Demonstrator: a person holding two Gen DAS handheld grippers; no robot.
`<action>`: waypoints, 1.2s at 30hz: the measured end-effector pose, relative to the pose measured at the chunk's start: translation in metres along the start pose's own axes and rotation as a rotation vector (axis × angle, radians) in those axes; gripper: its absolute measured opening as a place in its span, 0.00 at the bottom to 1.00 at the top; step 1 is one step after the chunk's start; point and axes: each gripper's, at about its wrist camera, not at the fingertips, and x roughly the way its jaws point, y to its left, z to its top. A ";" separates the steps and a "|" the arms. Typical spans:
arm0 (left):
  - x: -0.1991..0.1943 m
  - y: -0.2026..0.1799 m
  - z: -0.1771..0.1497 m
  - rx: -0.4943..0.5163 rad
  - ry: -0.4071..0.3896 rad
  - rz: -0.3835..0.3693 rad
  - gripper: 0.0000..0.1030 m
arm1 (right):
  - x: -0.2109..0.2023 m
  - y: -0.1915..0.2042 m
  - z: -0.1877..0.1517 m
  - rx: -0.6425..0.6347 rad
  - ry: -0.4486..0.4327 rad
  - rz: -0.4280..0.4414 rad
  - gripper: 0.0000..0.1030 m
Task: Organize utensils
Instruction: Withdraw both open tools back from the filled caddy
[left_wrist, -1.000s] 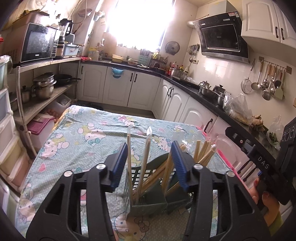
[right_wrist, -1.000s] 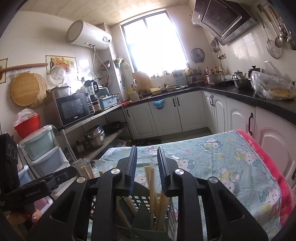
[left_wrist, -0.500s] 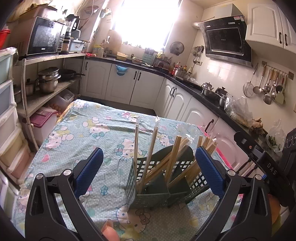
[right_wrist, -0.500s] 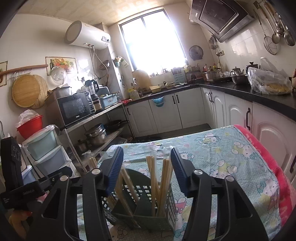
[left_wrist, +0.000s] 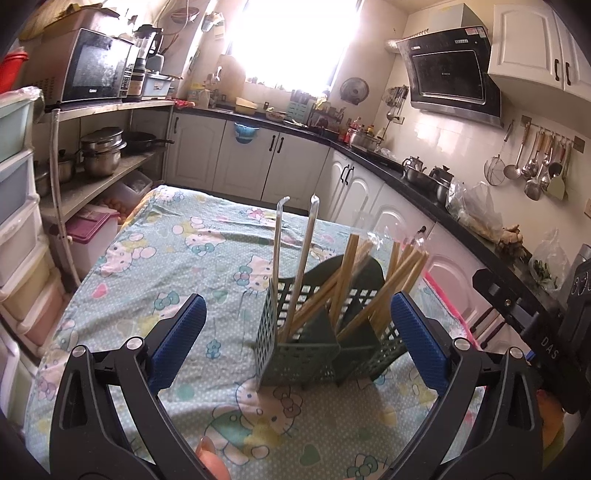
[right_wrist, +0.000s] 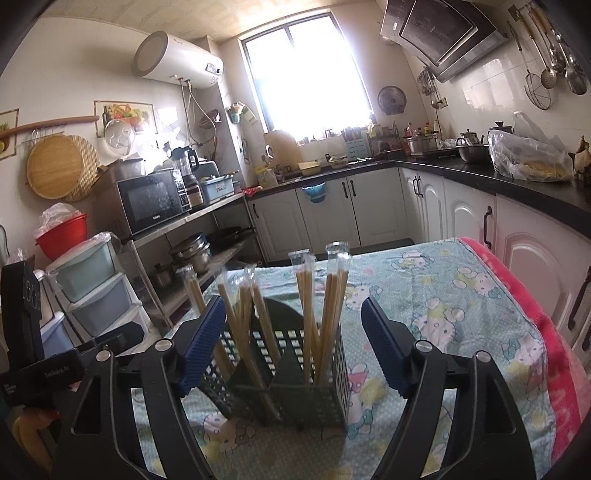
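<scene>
Jaws wide, utensil caddy (left_wrist: 317, 354) between, untouched

Utensil basket (left_wrist: 295, 354): dark green, grid-perforated walls. Chopsticks (right_wrist: 328, 314): pale wood, clear wrappers. Tablecloth (left_wrist: 177, 258): light teal, dotted, cartoon-cat print, with a pink edge. Gripper pads (left_wrist: 417, 343): ribbed blue on black.

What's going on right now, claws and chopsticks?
Left claw open, empty. Right claw open, empty. Chopsticks standing in caddy on table. Nothing in the way.

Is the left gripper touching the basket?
Apart. Left wrist view: left gripper jaws wide open, tablecloth visible between its left pad and the basket.
</scene>
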 end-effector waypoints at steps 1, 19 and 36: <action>-0.002 0.001 -0.002 0.000 -0.001 0.002 0.90 | -0.002 0.001 -0.002 -0.002 0.002 -0.002 0.74; -0.018 -0.008 -0.043 0.049 0.041 0.011 0.90 | -0.033 0.008 -0.042 -0.037 0.064 -0.028 0.89; -0.019 -0.011 -0.084 0.098 0.074 0.032 0.90 | -0.046 0.009 -0.087 -0.061 0.143 -0.048 0.92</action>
